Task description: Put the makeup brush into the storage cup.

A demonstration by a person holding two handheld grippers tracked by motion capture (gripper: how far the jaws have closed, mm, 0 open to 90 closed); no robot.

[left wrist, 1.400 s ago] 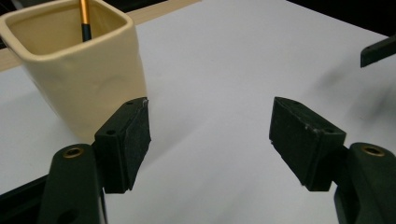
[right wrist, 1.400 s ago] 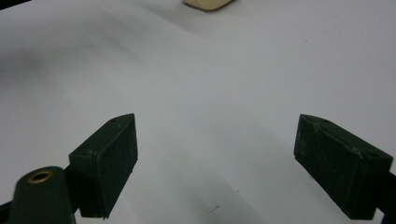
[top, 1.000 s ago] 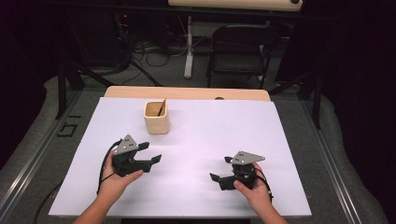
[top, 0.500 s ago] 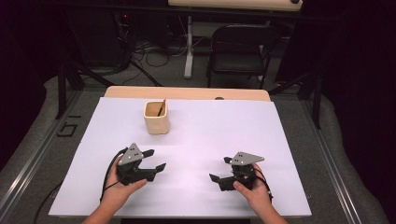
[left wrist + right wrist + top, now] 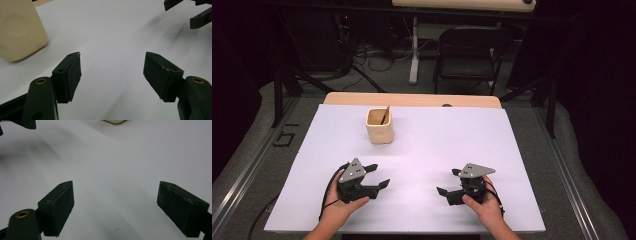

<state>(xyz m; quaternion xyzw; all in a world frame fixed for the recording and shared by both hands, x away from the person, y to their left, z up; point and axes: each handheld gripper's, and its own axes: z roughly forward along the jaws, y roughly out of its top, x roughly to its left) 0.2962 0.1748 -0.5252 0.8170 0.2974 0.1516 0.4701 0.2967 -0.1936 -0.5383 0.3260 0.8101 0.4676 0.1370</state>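
**Cup lies ahead and left; the left gripper is the nearer one**

Both grippers rest low near the person's edge of the white table (image 5: pixel 512 150), well apart from each other, each with its jaws spread wide and nothing between them. The left gripper (image 5: pixel 379 176) sits at the left, the right gripper (image 5: pixel 447 182) at the right, their jaws angled inward toward one another.

The cup (image 5: pixel 379 126) stands upright farther up the table, left of centre, with a thin dark stick (image 5: pixel 384 115) leaning inside it, its top tilted to the right and away. The stick's long axis is close to vertical.

From the left gripper the cup lies almost straight ahead up the table and near. In the left gripper view the cup (image 5: pixel 21 30) shows beyond and to the left of the jaws, not between them, so that gripper points past it to the right. From the right gripper the cup is well apart, up and across to the left; in the right gripper view just its base (image 5: pixel 115 121) peeks in at the top edge.

My judgement: the left gripper is better placed to reach the cup, after turning its jaws leftward.
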